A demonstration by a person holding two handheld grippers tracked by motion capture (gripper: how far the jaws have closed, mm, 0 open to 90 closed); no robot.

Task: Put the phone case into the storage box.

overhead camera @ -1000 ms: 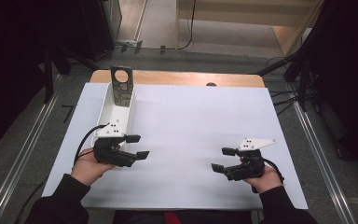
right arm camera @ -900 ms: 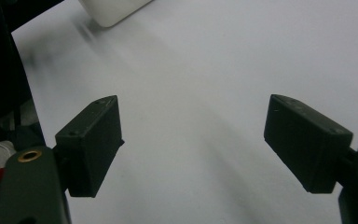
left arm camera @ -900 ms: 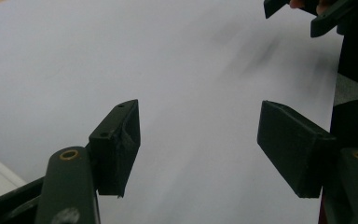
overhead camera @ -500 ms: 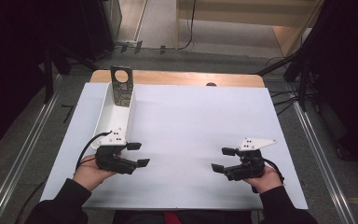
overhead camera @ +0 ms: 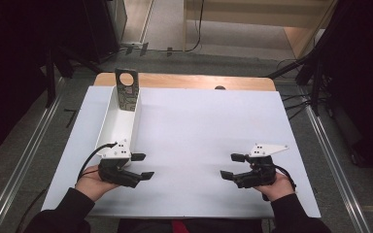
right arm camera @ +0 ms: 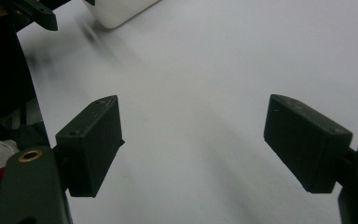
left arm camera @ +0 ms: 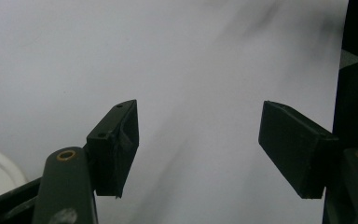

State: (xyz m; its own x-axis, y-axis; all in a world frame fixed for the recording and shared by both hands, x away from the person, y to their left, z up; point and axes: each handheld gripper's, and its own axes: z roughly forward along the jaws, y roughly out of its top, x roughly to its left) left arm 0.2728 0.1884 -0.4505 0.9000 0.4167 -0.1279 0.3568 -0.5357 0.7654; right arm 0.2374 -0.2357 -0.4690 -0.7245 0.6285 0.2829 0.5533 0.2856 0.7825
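- The table carries a white sheet that covers nearly all of its top (a strip of bare wood shows along the far edge).
- A long white tray lies on the left part of the sheet, running away from the person; a dark plate with a round hole stands upright at its far end.
- The left gripper, held in the person's left hand, sits just beside the tray's near end, its jaws wide apart with nothing between them.
- The right gripper rests well apart from the tray, near the sheet's right front, pointing toward the left gripper; its jaws also stand apart over bare white sheet.
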